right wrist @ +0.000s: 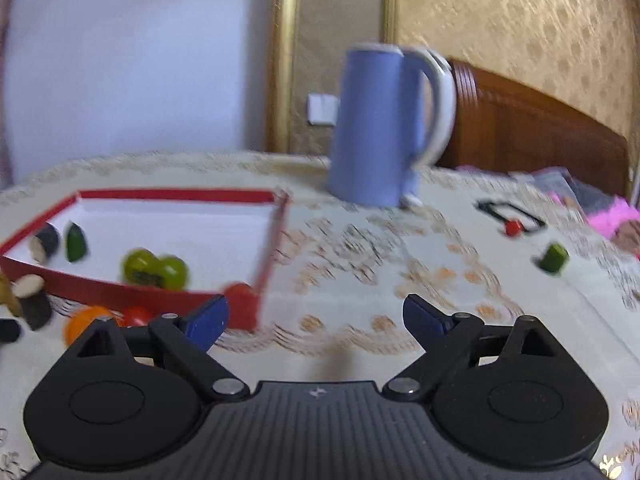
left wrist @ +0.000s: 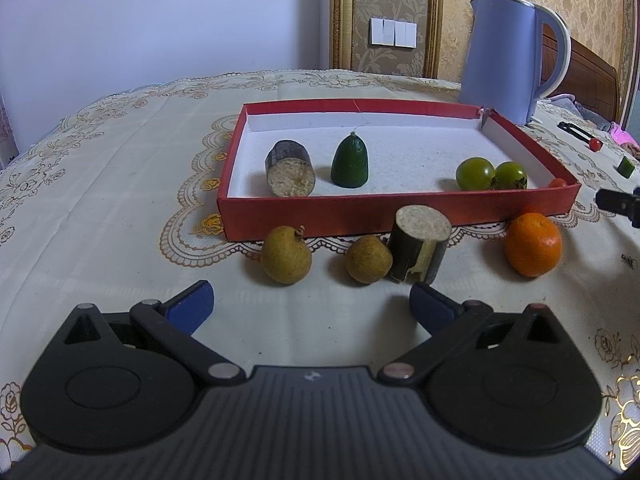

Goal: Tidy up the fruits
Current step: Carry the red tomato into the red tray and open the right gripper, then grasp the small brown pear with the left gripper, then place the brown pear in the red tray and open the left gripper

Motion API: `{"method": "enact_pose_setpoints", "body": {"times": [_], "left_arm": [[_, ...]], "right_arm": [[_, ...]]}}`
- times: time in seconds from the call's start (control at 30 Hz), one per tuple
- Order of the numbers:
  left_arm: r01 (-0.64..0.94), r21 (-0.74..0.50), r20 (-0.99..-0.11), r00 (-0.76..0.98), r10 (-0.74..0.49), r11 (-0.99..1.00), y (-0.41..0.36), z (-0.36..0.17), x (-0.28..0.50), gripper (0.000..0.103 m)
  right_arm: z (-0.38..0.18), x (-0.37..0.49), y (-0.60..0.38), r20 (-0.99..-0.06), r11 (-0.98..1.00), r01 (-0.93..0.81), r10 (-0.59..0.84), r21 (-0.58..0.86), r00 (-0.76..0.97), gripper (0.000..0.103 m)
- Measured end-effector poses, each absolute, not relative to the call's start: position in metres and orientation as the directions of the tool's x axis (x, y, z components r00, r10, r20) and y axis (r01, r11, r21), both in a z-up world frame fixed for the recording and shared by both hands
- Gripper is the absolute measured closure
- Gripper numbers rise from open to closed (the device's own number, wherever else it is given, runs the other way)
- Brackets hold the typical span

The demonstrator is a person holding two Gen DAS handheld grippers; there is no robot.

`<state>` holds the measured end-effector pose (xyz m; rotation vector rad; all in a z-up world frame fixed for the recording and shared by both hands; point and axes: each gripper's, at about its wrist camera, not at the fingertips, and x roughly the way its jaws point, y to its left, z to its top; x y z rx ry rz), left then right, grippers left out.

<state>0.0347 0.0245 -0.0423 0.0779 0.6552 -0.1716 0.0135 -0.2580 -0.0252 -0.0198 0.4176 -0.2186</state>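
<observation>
Left gripper (left wrist: pixel 312 308): blue-padded fingers (left wrist: pixel 192 308) spread wide, nothing between them, held low over the tablecloth (left wrist: pixel 100 208).

Right gripper (right wrist: pixel 316 320): fingers likewise spread wide and empty, over bare cloth to the right of the box; this view is motion-blurred. Its tip shows at the right edge of the left wrist view.

Near row, on the cloth just in front of the box:
- 2 brown round fruits, the larger (left wrist: pixel 286 255) to the left, the smaller (left wrist: pixel 368 259) touching or nearly touching item 2.
- 1 dark cane piece (left wrist: pixel 418 245) standing upright, pale cut face on top.
- 1 orange (left wrist: pixel 533 245) near the box's front right corner, apart from the cane piece.
- 1 small red tomato (right wrist: pixel 137 315) beside the orange, seen in the right wrist view only.

Red shallow box (left wrist: pixel 400 210), white inside, holding:
- 1 dark cane piece (left wrist: pixel 290 168) lying on its side at front left, cut face toward the camera.
- 1 dark green cone-shaped fruit (left wrist: pixel 349 163) upright, just beside it.
- 2 green tomatoes (left wrist: pixel 492 174) touching one another near the front right.
- 1 small red tomato (left wrist: pixel 557 182) in the front right corner.

Far items:
- 1 blue electric kettle (left wrist: pixel 504 56) behind the box's rear right corner.
- 1 small green piece (right wrist: pixel 554 258) on the cloth well to the right of the box.
- 1 small red fruit (right wrist: pixel 513 227) farther back, against a black-framed object (right wrist: pixel 532 218) too blurred to identify.
</observation>
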Motion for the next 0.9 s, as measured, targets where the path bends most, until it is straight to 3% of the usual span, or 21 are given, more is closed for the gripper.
{"method": "enact_pose_setpoints", "body": {"times": [0.27, 0.43, 0.57, 0.7, 0.8, 0.9], "left_arm": [[0.117, 0.105, -0.578, 0.815, -0.035, 0.987, 0.035, -0.037, 0.031, 0.000], [0.056, 0.043, -0.603, 0.798, -0.019, 0.997, 0.049, -0.036, 0.050, 0.001], [0.051, 0.014, -0.596, 0.802, -0.033, 0.999, 0.054, -0.036, 0.054, 0.019], [0.075, 0.028, -0.580, 0.814, -0.045, 0.997, 0.049, -0.033, 0.050, 0.063], [0.110, 0.027, -0.576, 0.814, -0.074, 0.994, 0.046, -0.033, 0.050, 0.075], [0.124, 0.028, -0.573, 0.815, -0.086, 0.992, 0.044, -0.033, 0.049, 0.078]], "right_arm": [[-0.036, 0.019, -0.291, -0.484, 0.964, 0.249, -0.176, 0.089, 0.857, 0.009], [-0.042, 0.021, -0.299, -0.522, 0.953, 0.278, -0.177, 0.123, 0.835, 0.007], [-0.042, 0.023, -0.297, -0.529, 0.955, 0.275, -0.178, 0.109, 0.830, 0.005], [-0.042, 0.024, -0.296, -0.533, 0.956, 0.274, -0.181, 0.101, 0.827, 0.005], [-0.042, 0.024, -0.295, -0.535, 0.957, 0.275, -0.184, 0.094, 0.824, 0.005], [-0.042, 0.025, -0.295, -0.536, 0.957, 0.275, -0.186, 0.090, 0.823, 0.005]]}}
